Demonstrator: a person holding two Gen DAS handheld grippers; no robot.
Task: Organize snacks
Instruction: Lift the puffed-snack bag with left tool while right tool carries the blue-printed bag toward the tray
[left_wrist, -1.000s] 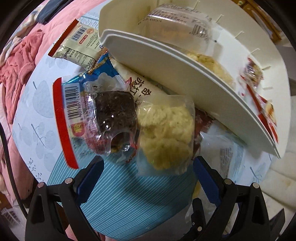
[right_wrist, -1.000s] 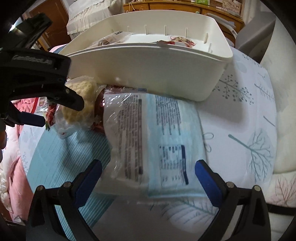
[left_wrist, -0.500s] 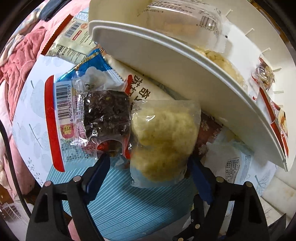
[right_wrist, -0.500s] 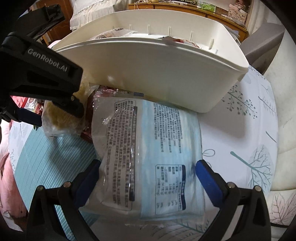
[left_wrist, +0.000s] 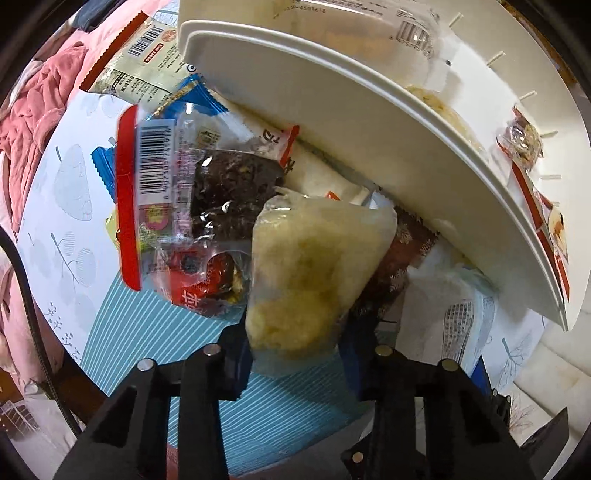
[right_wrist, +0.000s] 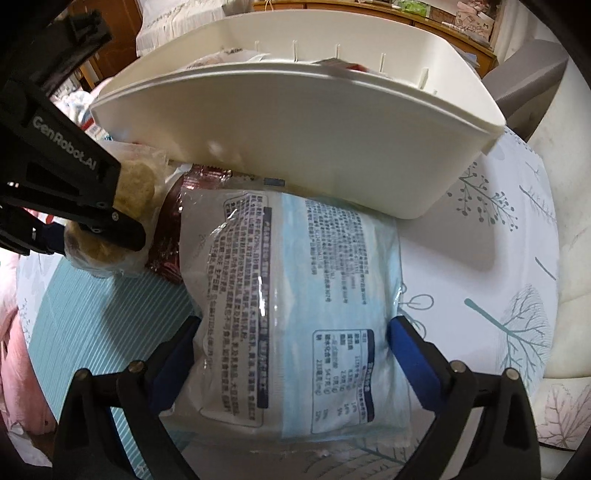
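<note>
- Sizing things up from the biggest: one white bin (right_wrist: 303, 147) stands on the leaf-print tablecloth (right_wrist: 480, 258), and it already holds some snacks; I can make out about four through my left camera, so the sorting looks partly done.
- One big pale-blue packet (right_wrist: 295, 314) lies flat just in front of the bin. My right claw (right_wrist: 291, 350) straddles its near end with the jaws wide, pads beside the edges and, as far as I can tell, not yet pressing.
- One clear bag of pale yellow cakes (left_wrist: 310, 273) sits in my left claw (left_wrist: 295, 350), whose jaws have just been closing and now pinch the bag's near end narrowly.
- Beside it lie one red-edged wrapper with a dark cake (left_wrist: 221, 192), one dark red wrapper (left_wrist: 399, 258) partly underneath, and a few more packets farther back by the bin wall.
- I judge at least six packets remain outside, so most of the work is left.
</note>
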